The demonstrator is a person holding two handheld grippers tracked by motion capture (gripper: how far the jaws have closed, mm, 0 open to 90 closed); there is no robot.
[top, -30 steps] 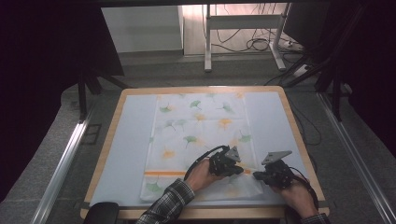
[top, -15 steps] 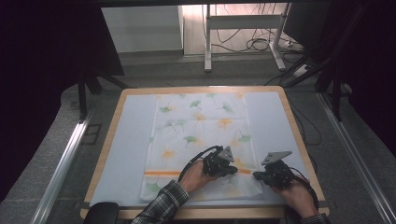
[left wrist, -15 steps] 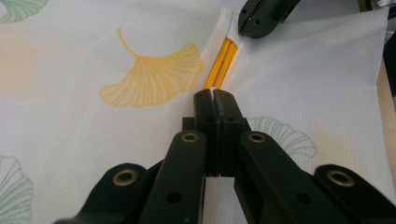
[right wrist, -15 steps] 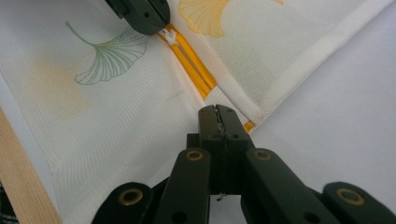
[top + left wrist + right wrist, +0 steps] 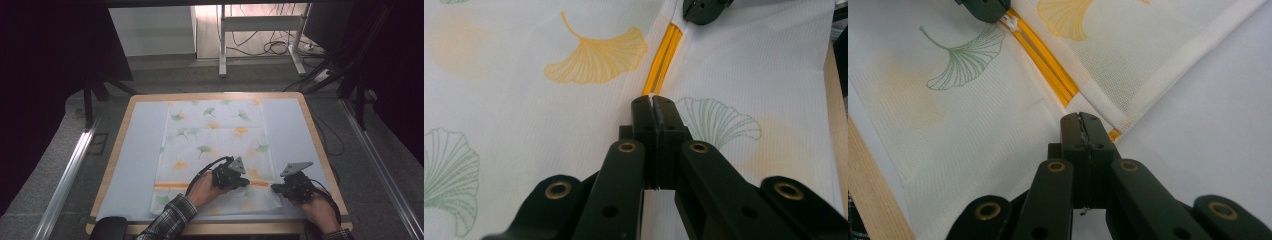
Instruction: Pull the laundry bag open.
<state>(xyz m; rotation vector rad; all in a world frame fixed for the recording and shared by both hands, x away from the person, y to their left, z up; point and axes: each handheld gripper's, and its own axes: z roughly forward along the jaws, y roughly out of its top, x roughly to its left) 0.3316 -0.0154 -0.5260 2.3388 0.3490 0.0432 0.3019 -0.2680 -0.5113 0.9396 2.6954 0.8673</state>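
Your left gripper (image 5: 653,102) is clamped tight on the orange zipper (image 5: 663,60) of the ginkgo-print cloth (image 5: 215,145). Your right gripper (image 5: 1083,120), at its three o'clock, pinches the zipper's end at the cloth's edge.

High view: fixed above the table's (image 5: 120,150) near edge, looking forward and down, far off. Left gripper view: close, low over the cloth (image 5: 549,130), looking along the orange stripe (image 5: 663,57). Right gripper view: close, at the cloth's corner. All three share the stripe.
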